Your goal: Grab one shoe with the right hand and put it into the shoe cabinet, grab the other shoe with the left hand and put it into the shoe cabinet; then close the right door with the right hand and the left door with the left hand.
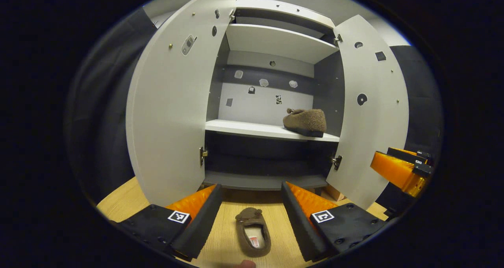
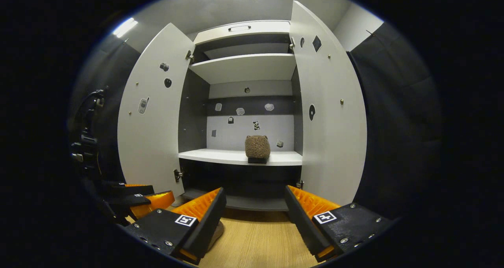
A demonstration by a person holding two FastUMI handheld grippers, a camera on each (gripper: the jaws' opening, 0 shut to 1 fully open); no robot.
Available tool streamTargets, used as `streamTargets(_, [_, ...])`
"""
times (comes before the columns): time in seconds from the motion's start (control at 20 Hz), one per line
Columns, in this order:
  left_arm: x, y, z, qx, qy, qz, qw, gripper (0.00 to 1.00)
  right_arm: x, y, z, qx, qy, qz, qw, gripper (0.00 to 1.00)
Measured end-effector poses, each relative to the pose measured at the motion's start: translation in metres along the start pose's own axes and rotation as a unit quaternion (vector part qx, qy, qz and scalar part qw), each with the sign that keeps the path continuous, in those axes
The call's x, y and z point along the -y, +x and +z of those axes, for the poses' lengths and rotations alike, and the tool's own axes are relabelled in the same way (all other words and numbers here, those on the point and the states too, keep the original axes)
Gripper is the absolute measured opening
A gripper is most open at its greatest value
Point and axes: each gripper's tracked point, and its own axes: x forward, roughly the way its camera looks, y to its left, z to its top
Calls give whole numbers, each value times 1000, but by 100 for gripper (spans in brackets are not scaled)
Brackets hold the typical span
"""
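where visible, slipper point(image 1: 253, 231) label illegible

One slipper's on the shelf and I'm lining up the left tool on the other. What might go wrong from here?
The slipper on the floor lies lengthwise between the open left tool, so a shallow pinch on its soft sides may slip. The shelved slipper sits on the right of the middle shelf; aim left or you may knock it. Both doors stand wide open, and the right tool hangs near the right one, so swings may clip them.
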Motion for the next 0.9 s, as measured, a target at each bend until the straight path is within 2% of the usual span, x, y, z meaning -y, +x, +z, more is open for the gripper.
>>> streamTargets(0.15, [-5, 18, -44, -73, 3, -23, 997, 97, -3, -3, -6, -5, -4, 7, 1000, 92])
streamTargets(0.25, [-7, 29, -92, -133, 1, -37, 990, 97, -2, -5, -12, -15, -5, 8, 1000, 92])
streamTargets(0.5, [-41, 51, -187, -236, 7, 11, 972, 98, 6, -10, -19, -26, 9, 3, 1000, 92])
streamTargets(0.55, [-46, 56, -198, -248, 6, 18, 969, 100, 10, -9, -20, -27, 11, -1, 1000, 92])
streamTargets(0.7, [-56, 73, -215, -274, -16, 30, 961, 98, 22, -9, -22, -31, 14, -17, 999, 92])
streamTargets(0.75, [-55, 69, -222, -272, -22, 32, 961, 98, 26, -10, -21, -30, 15, -23, 999, 92])
streamTargets(0.9, [-61, 99, -219, -256, -20, 35, 966, 98, 35, -11, -23, -33, 20, -42, 998, 92])
